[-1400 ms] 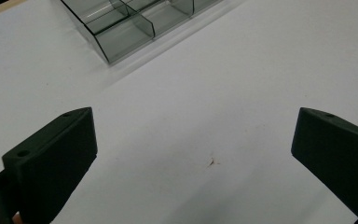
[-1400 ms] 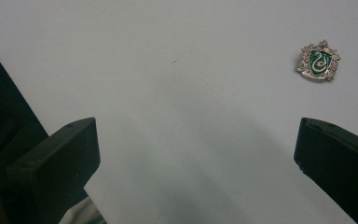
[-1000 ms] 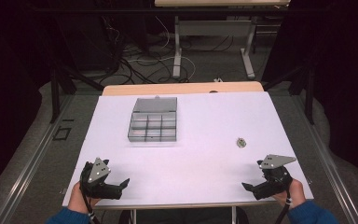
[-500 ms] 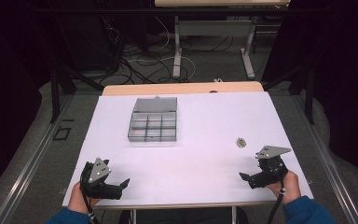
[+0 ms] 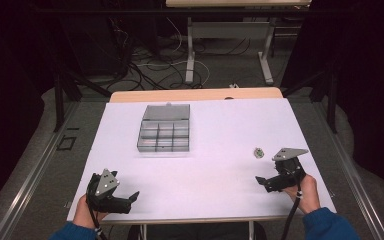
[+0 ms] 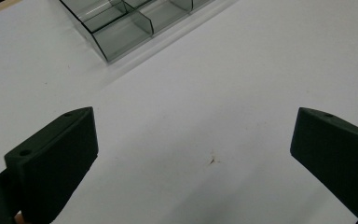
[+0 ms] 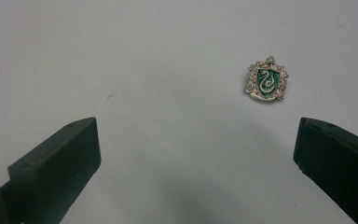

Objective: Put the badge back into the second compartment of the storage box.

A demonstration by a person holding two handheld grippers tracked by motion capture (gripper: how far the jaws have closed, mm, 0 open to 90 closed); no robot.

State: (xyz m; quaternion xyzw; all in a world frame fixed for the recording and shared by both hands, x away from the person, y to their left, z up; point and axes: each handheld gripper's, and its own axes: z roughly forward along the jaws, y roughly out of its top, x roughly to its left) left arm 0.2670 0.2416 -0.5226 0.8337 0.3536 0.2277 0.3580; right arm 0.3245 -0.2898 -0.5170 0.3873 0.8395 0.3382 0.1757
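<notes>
In the high view, a green-and-silver crest pin [image 5: 259, 152] lies flat on the white table [image 5: 220, 125], well to the right of the clear compartment box [image 5: 164, 128] and just ahead of the right gripper [image 5: 263, 182]; the left gripper [image 5: 132, 197] rests low near the table's front edge, well away from the pin. In the left gripper view, its jaws stand wide apart over bare table, with a corner of the compartment box [image 6: 121, 23] ahead. In the right gripper view, the jaws are also spread wide, empty, and the pin [image 7: 266, 80] sits ahead, off toward the right jaw. A good pick likely means centring the pin between the jaws, coming down low and closing gently on its edges.
</notes>
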